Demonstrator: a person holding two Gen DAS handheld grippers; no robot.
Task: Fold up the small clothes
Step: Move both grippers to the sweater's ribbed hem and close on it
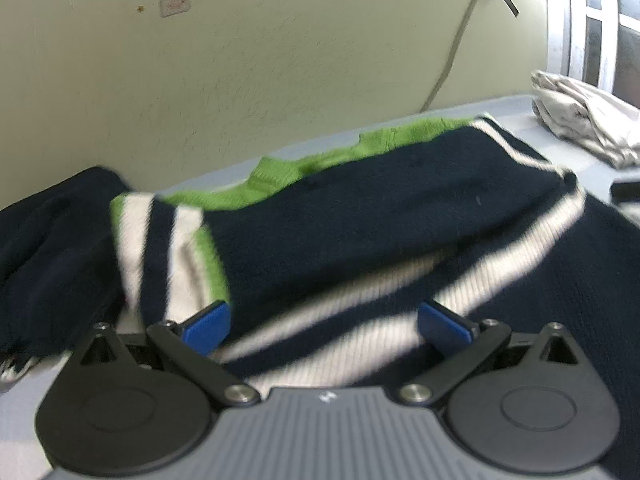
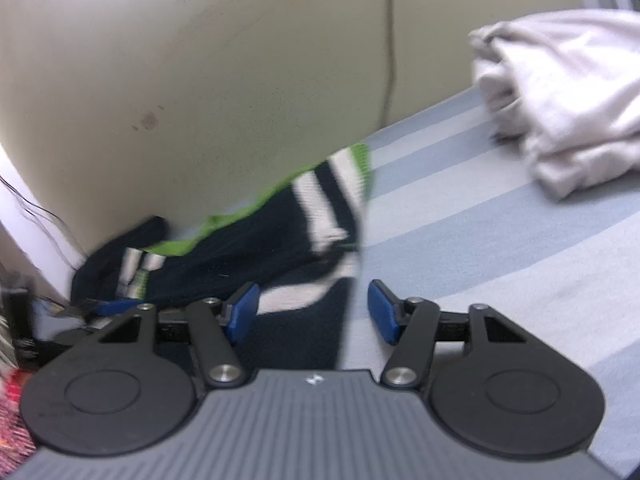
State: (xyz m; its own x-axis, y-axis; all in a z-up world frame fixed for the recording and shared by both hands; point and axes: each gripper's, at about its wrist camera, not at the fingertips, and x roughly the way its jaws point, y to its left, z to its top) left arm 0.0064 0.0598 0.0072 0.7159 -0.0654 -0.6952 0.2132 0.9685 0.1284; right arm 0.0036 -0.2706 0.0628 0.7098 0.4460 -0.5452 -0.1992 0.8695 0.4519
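A navy knitted sweater [image 1: 380,208] with white stripes and green trim lies spread on the bed, partly folded over itself. In the left wrist view my left gripper [image 1: 324,322] stands open just above its striped part, blue pads [image 1: 208,326] wide apart, neither pressing on the knit. The right wrist view shows the same sweater [image 2: 248,240] from its right side. Its navy right edge runs between the pads of my right gripper [image 2: 314,314], which is open, and the pads do not touch the cloth.
A folded pile of pale cloth [image 2: 560,96] sits at the far right of the bed [image 1: 588,120]. The sheet [image 2: 480,240] has light blue and white stripes. A cream wall [image 1: 280,60] with a hanging cable [image 1: 452,52] stands close behind the sweater.
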